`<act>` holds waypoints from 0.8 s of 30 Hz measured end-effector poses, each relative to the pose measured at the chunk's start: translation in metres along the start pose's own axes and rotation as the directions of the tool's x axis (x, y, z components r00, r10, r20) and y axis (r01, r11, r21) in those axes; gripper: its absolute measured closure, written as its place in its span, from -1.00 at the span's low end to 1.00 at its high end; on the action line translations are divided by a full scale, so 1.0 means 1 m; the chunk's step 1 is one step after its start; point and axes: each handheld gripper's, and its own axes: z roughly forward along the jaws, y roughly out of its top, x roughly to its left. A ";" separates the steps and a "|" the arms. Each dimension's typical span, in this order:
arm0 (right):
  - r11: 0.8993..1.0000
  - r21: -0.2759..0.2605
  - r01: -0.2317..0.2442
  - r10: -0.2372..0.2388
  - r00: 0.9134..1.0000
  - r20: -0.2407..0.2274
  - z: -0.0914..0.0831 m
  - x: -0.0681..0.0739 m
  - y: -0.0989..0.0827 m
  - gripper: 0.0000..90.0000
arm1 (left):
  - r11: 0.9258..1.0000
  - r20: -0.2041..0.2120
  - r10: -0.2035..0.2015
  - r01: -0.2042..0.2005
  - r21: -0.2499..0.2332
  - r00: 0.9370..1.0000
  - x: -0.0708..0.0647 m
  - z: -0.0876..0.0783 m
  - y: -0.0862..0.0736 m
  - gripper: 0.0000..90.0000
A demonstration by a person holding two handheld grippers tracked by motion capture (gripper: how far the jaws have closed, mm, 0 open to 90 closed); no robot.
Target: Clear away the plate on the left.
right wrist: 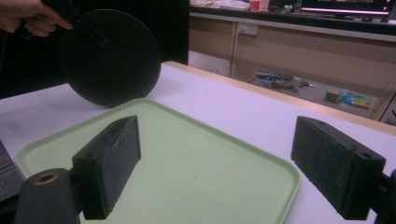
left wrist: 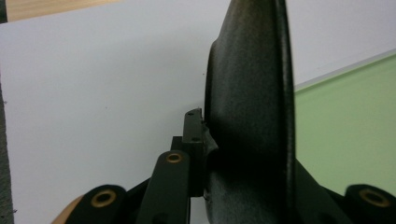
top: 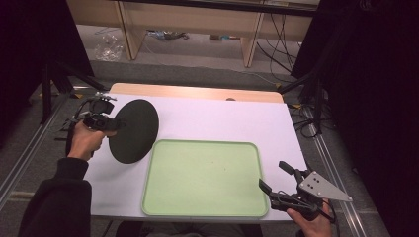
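Plate (top: 133, 131), black and round, sits clamped by its rim in your left gripper (top: 114, 124); jaws closed on the edge, plate held off the table (top: 217, 118), tilted steeply, almost on edge. Its lower edge hangs just past the far-left corner of the green tray (top: 205, 178), over the white surface. Your right gripper (top: 274, 178) rests at the tray's near-right corner, jaws spread wide with nothing between them, pointing across the tray toward the plate
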 end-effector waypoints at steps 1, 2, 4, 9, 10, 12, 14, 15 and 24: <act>1.000 -0.002 0.001 -0.001 1.000 0.000 0.000 0.000 0.000 -0.63 | 1.000 0.002 -0.014 0.014 -0.015 1.000 0.002 0.000 -0.001 0.74; 1.000 0.000 0.000 0.000 1.000 0.000 0.000 0.000 0.000 -0.63 | 0.999 0.008 -0.034 0.034 -0.038 0.999 0.003 0.002 -0.003 0.74; 1.000 0.001 0.001 -0.001 1.000 0.000 0.000 0.000 0.000 -0.63 | 0.998 0.030 -0.057 0.058 -0.039 0.998 0.013 0.002 -0.006 0.75; 1.000 -0.002 0.001 -0.001 1.000 0.002 0.000 -0.001 0.000 -0.63 | 0.986 0.098 -0.152 0.158 -0.048 0.983 0.038 0.004 -0.018 0.75; 1.000 0.000 0.002 -0.002 1.000 -0.002 0.001 -0.001 0.000 -0.63 | 0.985 0.103 -0.157 0.163 -0.051 0.982 0.040 0.004 -0.019 0.75; 1.000 -0.001 0.002 -0.002 1.000 -0.004 0.001 0.000 0.000 -0.63 | 0.984 0.110 -0.162 0.169 -0.063 0.981 0.042 0.005 -0.020 0.75; 1.000 0.000 0.002 -0.002 1.000 -0.004 0.001 0.000 0.000 -0.63 | 0.979 0.113 -0.184 0.193 -0.070 0.976 0.044 0.006 -0.021 0.75; 1.000 0.000 0.002 -0.002 1.000 -0.003 0.001 0.000 0.000 -0.63 | 0.976 0.119 -0.195 0.205 -0.074 0.974 0.046 0.007 -0.023 0.75; 1.000 0.000 -0.002 0.002 1.000 -0.004 0.000 0.000 0.000 -0.63 | 0.898 0.200 -0.405 0.429 -0.093 0.892 0.077 0.017 -0.045 0.75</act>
